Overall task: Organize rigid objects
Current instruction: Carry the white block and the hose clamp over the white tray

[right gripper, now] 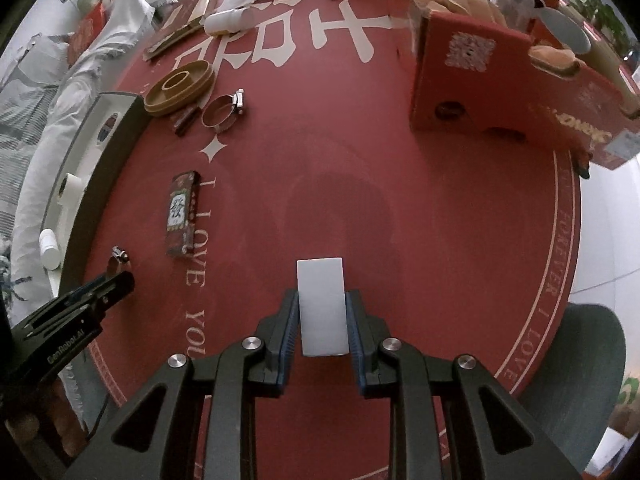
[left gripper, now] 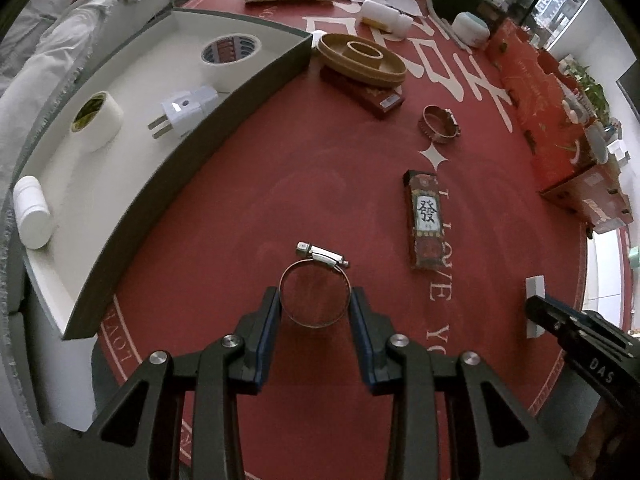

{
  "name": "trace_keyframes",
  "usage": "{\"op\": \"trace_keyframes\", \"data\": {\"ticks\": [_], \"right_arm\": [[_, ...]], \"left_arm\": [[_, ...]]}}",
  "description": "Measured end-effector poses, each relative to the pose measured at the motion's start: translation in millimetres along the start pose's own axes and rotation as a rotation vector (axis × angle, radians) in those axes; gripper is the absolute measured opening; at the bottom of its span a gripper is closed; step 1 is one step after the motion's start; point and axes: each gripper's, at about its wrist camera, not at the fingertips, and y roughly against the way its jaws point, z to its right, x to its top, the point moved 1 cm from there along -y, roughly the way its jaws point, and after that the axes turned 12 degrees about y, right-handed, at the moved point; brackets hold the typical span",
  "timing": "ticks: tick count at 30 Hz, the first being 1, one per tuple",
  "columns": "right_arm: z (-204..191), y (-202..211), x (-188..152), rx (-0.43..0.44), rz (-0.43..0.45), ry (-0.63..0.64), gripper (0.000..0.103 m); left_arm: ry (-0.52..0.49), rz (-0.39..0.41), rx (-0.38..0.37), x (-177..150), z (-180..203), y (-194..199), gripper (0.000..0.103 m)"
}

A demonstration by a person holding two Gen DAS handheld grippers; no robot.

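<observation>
Both fisheye views look steeply down from close above the red round surface, each framed by its own hand-held gripper's fingers at the bottom. The left wrist view faces the side with the open grey box. The right wrist view sits further right. Both share the mahjong-print box, the tan round dish, and each other's gripper at an edge.

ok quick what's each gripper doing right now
left gripper: shut on the hose clamp.
right gripper: shut on the white block.
</observation>
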Motion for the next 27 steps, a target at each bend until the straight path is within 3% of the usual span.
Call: {"op": "trace_keyframes", "data": {"ticks": [10, 17, 27], "right_arm": [[1.8, 26.2, -14.8, 0.039, 0.037, -0.022, 0.025], [-20.3, 42.0, -5.5, 0.052, 0.076, 0.014, 0.025], [-69.1, 68.1, 22.7, 0.06, 0.149, 0.126, 0.025]], "left_arm": [[-0.004, 0.083, -0.014, 6.8, 3.6, 32.6, 0.037], [0.002, 0.144, -0.04, 13.5, 5.3, 69.6, 0.037], [0.075, 0.234, 0.0, 33.0, -13.8, 103.6, 0.037]]}}
